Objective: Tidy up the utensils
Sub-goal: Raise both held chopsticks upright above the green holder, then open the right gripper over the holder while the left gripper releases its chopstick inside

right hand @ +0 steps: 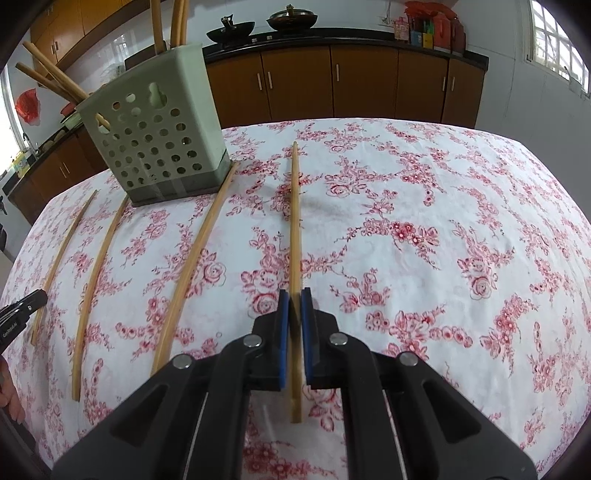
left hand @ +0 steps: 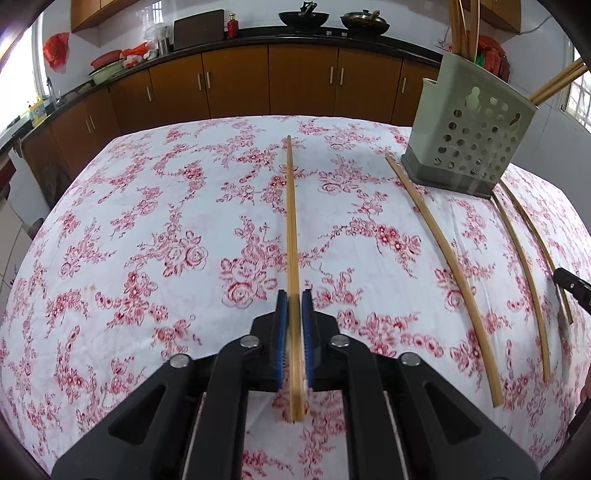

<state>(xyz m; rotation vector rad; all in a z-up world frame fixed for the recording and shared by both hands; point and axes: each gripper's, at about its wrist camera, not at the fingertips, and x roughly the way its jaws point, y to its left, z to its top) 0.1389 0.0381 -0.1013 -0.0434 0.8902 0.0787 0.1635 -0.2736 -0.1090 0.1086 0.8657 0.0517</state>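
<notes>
Left gripper: the left gripper is closed on a chopstick, its blue pads pressing on either side of the stick.
Left chopstick: the left-held chopstick runs straight away from the jaws over the cloth, towards the far edge of the table; its near end pokes out behind the pads.
Tablecloth: a white tablecloth with red flowers covers the whole table.
Loose chopsticks: in the left wrist view three more lie on the cloth to the right of the held one, the nearest chopstick, the middle chopstick and the far chopstick, roughly side by side and apart from each other.
Holder: a pale green perforated utensil holder stands upright on a grey base near the far edge, between the two grippers; the far ends of the loose sticks reach up to its base.
Holder contents: several chopsticks in the holder stick out of its top, some upright, some leaning.
Right gripper: the right gripper is likewise clamped on a chopstick.
Right chopstick: the right-held chopstick points away over the cloth, just right of the holder.
Background: brown kitchen cabinets with a dark worktop line the wall; two black woks sit on it.
</notes>
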